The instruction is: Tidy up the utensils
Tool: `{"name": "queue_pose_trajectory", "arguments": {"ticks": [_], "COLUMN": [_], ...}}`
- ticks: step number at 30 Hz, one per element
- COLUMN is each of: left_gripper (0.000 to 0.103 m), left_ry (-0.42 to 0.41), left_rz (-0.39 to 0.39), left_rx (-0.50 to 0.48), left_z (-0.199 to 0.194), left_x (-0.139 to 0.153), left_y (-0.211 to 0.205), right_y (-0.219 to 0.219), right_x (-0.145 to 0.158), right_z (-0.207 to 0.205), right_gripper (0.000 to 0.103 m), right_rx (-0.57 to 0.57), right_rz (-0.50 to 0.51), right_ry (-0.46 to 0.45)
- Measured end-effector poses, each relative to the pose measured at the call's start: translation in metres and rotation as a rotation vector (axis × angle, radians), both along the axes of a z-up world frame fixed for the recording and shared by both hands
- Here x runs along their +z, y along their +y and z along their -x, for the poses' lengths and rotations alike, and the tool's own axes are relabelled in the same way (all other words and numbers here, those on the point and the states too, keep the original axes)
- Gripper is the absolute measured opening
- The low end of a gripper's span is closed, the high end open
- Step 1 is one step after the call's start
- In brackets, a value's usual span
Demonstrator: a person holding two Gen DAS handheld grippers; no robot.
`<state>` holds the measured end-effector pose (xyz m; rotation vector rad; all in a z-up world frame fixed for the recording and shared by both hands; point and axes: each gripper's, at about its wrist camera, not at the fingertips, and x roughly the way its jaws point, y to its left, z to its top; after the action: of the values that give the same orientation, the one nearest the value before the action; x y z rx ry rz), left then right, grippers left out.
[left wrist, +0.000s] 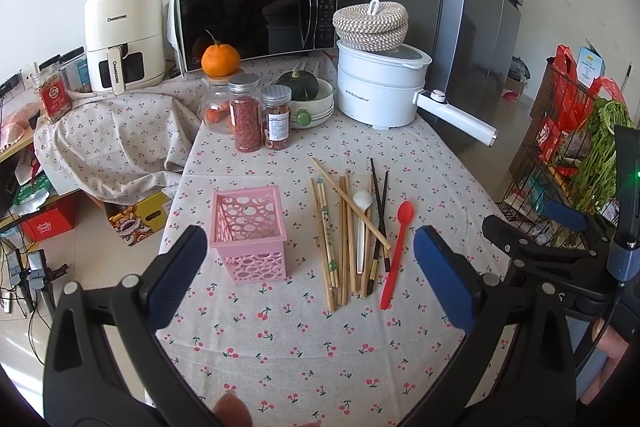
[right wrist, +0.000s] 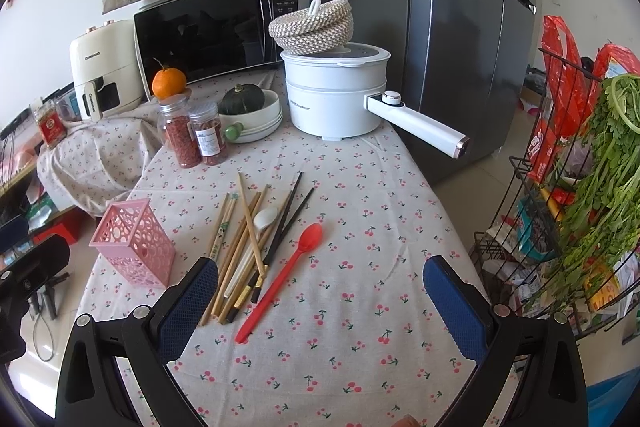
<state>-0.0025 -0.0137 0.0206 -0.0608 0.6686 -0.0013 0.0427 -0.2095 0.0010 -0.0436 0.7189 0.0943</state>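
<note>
Table (left wrist: 280,347), covered in a cherry-print cloth, bearing all task items in its near half. Pink holder (left wrist: 251,235): perforated, square, upright, open mouth up, nothing visible inside; stands left of the utensil pile and apart from it. Chopsticks (left wrist: 344,239): a loose heap of pale wooden and dark sticks, long axes running roughly away from the cameras, some crossed, near ends toward the grippers. Red spoon (right wrist: 280,281): lies on the right edge of the heap, bowl far, handle end near, just clear of the dark sticks. White spoon (left wrist: 362,223): lying among the sticks, bowl far. Right gripper (right wrist: 320,307): jaws spread wide, holding nothing, above the cloth, its left finger just beside the stick ends; judged the nearer tool to the heap. Left gripper (left wrist: 310,267): likewise spread wide, nothing held, with holder and heap both showing between its fingers.
</note>
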Motion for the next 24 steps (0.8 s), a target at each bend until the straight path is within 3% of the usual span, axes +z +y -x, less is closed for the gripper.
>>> {"name": "queue_pose_trajectory", "arguments": {"ticks": [5, 10, 18, 22, 24], "left_gripper": [0.103, 0.103, 0.102, 0.102, 0.100], "left_ry": [-0.025, 0.043, 0.272, 0.403, 0.443], "left_rz": [0.118, 0.057, -0.005, 0.015, 0.026], "left_rx": [0.008, -0.026, -0.062, -0.064, -0.047], "left_z": [-0.003, -0.025, -0.092, -0.136, -0.156], "left_x": [0.002, 0.000, -0.017, -0.042, -0.055], "left_y": [0.014, -0.003, -0.038, -0.054, -0.057], "right_y": [-0.008, -0.018, -0.041, -0.059, -0.063], "right_x": [-0.001, -0.006, -0.032, -0.053, -0.060], "right_z": [-0.007, -0.023, -0.065, -0.082, -0.085], "right_gripper": [0.103, 0.103, 0.103, 0.100, 0.094], "right_rx": [-0.003, 0.016, -0.017, -0.027, -0.026], "right_rz": [-0.051, -0.082, -0.156, -0.210, -0.212], "right_ry": [0.035, 0.102, 0.252, 0.355, 0.387]}}
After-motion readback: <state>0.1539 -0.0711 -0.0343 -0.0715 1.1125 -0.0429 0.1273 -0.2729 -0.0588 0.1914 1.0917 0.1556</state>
